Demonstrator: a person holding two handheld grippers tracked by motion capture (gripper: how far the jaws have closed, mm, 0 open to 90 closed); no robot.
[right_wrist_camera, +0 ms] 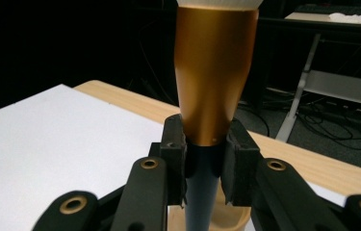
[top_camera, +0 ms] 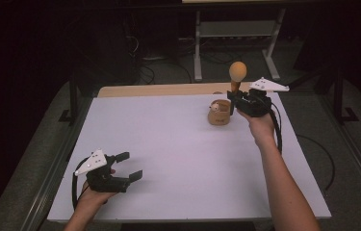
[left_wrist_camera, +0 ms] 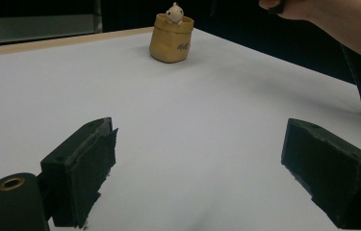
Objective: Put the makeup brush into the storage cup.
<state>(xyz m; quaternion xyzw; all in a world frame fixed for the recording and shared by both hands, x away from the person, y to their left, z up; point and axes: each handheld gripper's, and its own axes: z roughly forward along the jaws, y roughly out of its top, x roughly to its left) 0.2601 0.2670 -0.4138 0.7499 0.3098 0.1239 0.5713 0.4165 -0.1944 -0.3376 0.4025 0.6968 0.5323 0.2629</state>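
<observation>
Nearest to me, my left tool (top_camera: 129, 167) rests low over the near left of the white surface (top_camera: 168, 159), jaws spread wide with nothing between them; in the left gripper view I look between the two black pads (left_wrist_camera: 89, 163) across bare white. Farther off at the far right, my right tool (top_camera: 234, 99) is pinching the makeup brush (top_camera: 236, 77) upright, just above and beside the small pouch (top_camera: 219, 113). In the right gripper view the pads (right_wrist_camera: 174, 154) are pressed on the dark lower handle exactly where the gold ferrule (right_wrist_camera: 214, 72) starts to flare, so the widening metal sits on top of the jaws like a stop. I judge the brush light and stiff in the handle, but smooth and probably slick on the gold part, so I would keep the hold on the dark stem below the flare and never on the soft rounded bristle head (top_camera: 238, 70), which would squash and give no purchase. It is top-heavy for so slim a stem, so it could swing if the pinch loosens. The pouch is a tan, soft-sided, open-topped holder standing on the surface, with a small pale figure (left_wrist_camera: 174, 13) poking above its rim; whether anything else lies inside I cannot tell. Being light and soft, it may tip or slide if the handle catches its rim.
</observation>
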